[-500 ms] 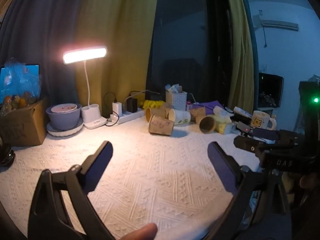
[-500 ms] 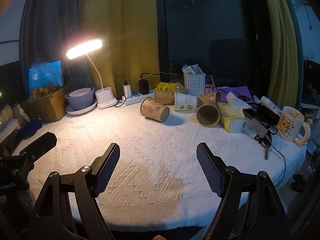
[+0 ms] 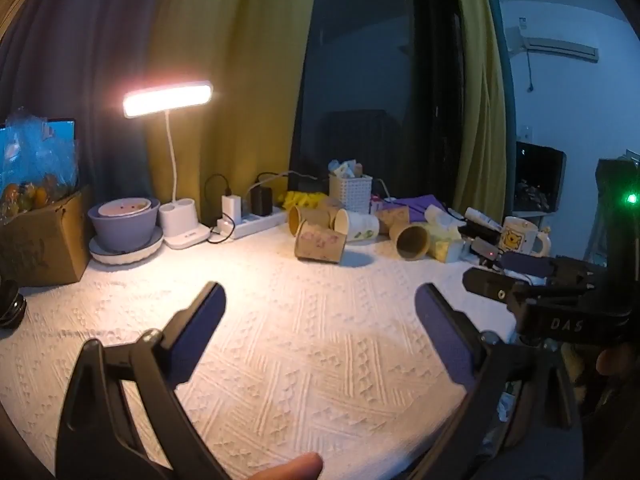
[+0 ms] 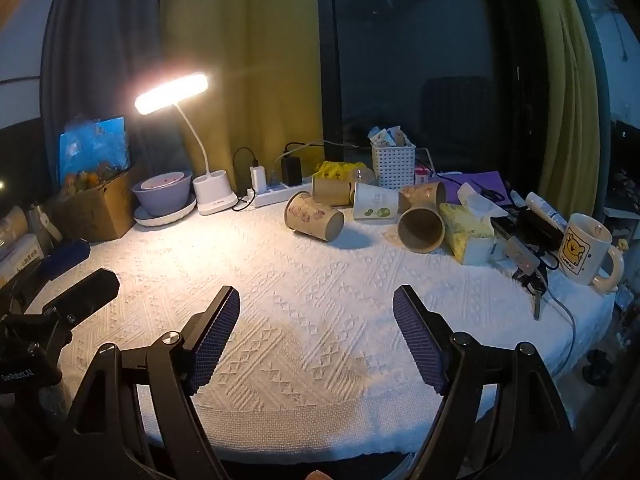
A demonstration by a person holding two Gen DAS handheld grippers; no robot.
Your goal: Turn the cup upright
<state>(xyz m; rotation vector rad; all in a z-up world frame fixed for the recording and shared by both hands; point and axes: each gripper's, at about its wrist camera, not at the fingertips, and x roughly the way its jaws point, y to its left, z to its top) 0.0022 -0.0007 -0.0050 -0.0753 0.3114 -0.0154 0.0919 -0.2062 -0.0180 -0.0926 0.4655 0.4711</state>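
Cup: brown printed paper cup [image 4: 314, 216] lies on its side, well ahead of your right gripper [image 4: 316, 336].
Grippers: both spread wide, empty; left gripper [image 3: 320, 336] too.
Handling: probably light and crushable, so pinch mid-wall gently.

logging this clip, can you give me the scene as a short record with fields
surface: white textured cloth on a table
cups: about five paper cups lying on their sides at the back, nearest is the brown cup, beside it a white cup
other: lit desk lamp, bear mug upright at right, white basket, tissue pack
left gripper: open, holding nothing, above the cloth
right gripper: open, holding nothing, above the cloth
task state: no cup touched yet
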